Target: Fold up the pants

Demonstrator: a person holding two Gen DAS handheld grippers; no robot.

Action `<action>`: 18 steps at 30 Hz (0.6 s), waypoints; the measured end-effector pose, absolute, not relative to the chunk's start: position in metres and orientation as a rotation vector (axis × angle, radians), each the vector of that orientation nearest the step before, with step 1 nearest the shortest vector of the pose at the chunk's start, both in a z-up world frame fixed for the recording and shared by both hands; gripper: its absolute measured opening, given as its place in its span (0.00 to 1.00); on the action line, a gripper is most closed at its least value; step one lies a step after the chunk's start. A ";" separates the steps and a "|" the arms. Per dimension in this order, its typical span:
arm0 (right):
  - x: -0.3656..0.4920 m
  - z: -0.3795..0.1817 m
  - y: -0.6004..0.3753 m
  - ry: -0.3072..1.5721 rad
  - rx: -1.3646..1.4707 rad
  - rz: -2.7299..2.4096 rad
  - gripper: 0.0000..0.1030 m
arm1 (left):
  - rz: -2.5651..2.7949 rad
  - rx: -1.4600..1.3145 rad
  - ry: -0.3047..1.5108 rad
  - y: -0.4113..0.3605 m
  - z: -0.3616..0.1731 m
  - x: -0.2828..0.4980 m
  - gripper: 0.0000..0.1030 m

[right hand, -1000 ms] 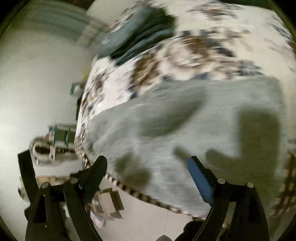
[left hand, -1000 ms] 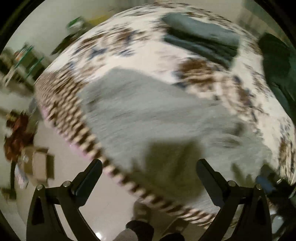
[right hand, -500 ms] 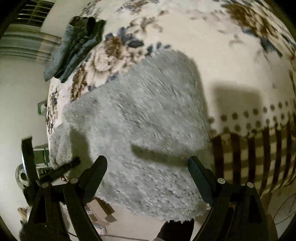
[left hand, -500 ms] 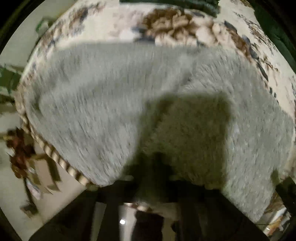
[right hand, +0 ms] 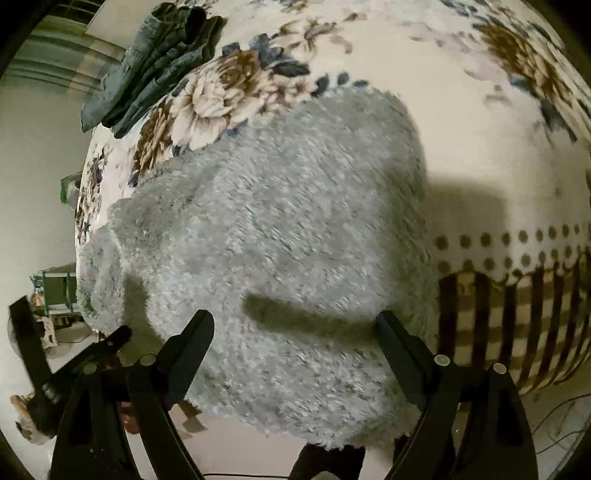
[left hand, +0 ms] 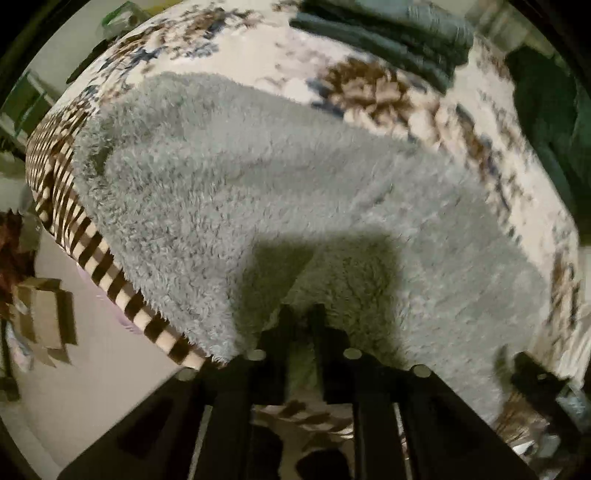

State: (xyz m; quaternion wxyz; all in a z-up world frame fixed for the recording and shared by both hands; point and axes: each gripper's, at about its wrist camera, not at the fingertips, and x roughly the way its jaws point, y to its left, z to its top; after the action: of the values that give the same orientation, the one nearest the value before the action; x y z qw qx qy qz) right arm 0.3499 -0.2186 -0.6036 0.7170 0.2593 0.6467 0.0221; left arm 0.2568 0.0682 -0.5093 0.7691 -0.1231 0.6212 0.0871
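Grey fleece pants [left hand: 258, 177] lie spread on a bed with a floral blanket [left hand: 258, 62], reaching its striped front edge. In the left wrist view my left gripper [left hand: 301, 325] points steeply down at the near hem. Its fingers stand close together with a fold of fleece pinched between them, and the jaws are opening slightly. In the right wrist view the pants [right hand: 280, 221] fill the middle. My right gripper [right hand: 291, 321] hovers open just above their near edge with nothing gripped.
Folded blue-grey clothes [left hand: 388, 33] [right hand: 155, 59] lie at the bed's far side, and a dark green garment [left hand: 546, 122] on the right. Cardboard boxes [left hand: 44, 314] stand on the pale floor [left hand: 92, 387] below the bed's striped border [right hand: 517, 325].
My left gripper went from wide open to nearly closed on the pants' near hem while sinking toward it. My right gripper stayed open and dropped closer over the pants' other end.
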 end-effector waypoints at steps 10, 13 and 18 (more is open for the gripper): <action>0.364 -0.590 -0.178 1.445 0.274 -0.103 1.00 | 0.389 -0.522 1.168 0.173 -0.504 0.251 0.90; 0.368 -0.591 -0.167 1.453 0.236 -0.114 1.00 | 0.420 -0.598 1.143 0.204 -0.511 0.251 0.90; 0.374 -0.604 -0.147 1.481 0.248 -0.113 1.00 | 0.429 -0.721 1.103 0.253 -0.529 0.252 0.90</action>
State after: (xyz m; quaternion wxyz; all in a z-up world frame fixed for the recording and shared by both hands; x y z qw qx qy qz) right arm 0.3736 -0.1470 -0.6037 0.7298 0.1128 0.6723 -0.0514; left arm 0.2524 0.2529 -0.5293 0.7694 -0.3325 0.5083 0.1976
